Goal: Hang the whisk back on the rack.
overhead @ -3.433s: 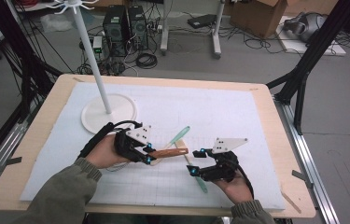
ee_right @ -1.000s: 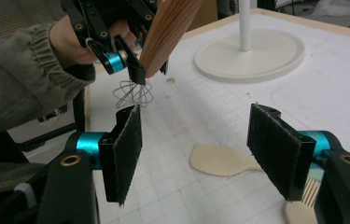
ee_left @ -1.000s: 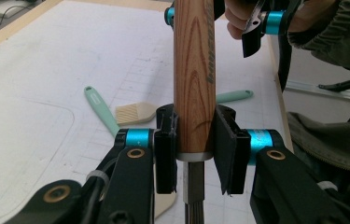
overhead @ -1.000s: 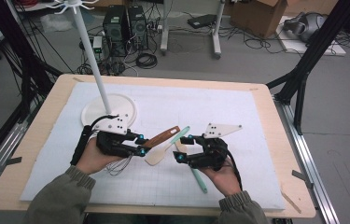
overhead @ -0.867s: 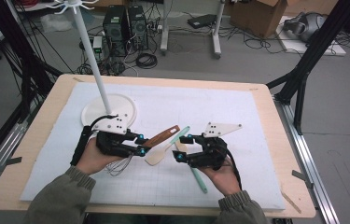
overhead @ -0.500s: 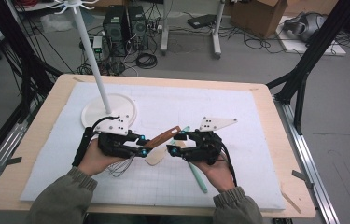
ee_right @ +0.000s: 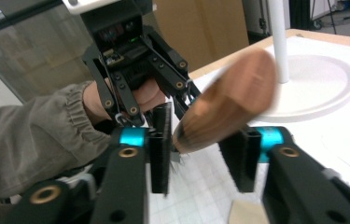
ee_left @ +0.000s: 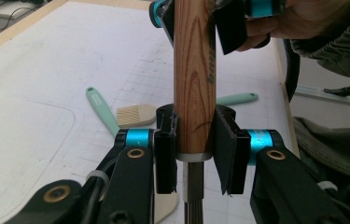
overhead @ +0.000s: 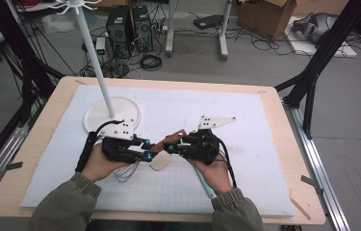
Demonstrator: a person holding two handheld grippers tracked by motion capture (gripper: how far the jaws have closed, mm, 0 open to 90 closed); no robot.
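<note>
A whisk with a brown wooden handle point(overhead: 168, 141) and thin wires point(overhead: 125, 171) hangs just above the white mat between both hands. My left gripper point(overhead: 145, 149) is shut on the handle's lower end, beside the metal collar point(ee_left: 192, 157). My right gripper point(overhead: 174, 147) faces it from the right. Its jaws have just been closing and now sit against the handle's free end point(ee_right: 224, 100), one pad on each side. The left gripper view has the right gripper's pads point(ee_left: 231, 25) flanking the handle at the top. The handle end is blurred in the right gripper view.
A white stand with a round base point(overhead: 112, 117) and a tall pole point(overhead: 93, 60) rises at the mat's back left. A beige spatula head point(overhead: 160, 162) and a mint handle point(overhead: 206, 186) lie on the mat under the hands. Wooden table edges point(overhead: 308, 207) frame the mat.
My right gripper has moved left to meet the left one, and its jaws have narrowed around the handle's free end. The left hand and the whisk stayed put.
</note>
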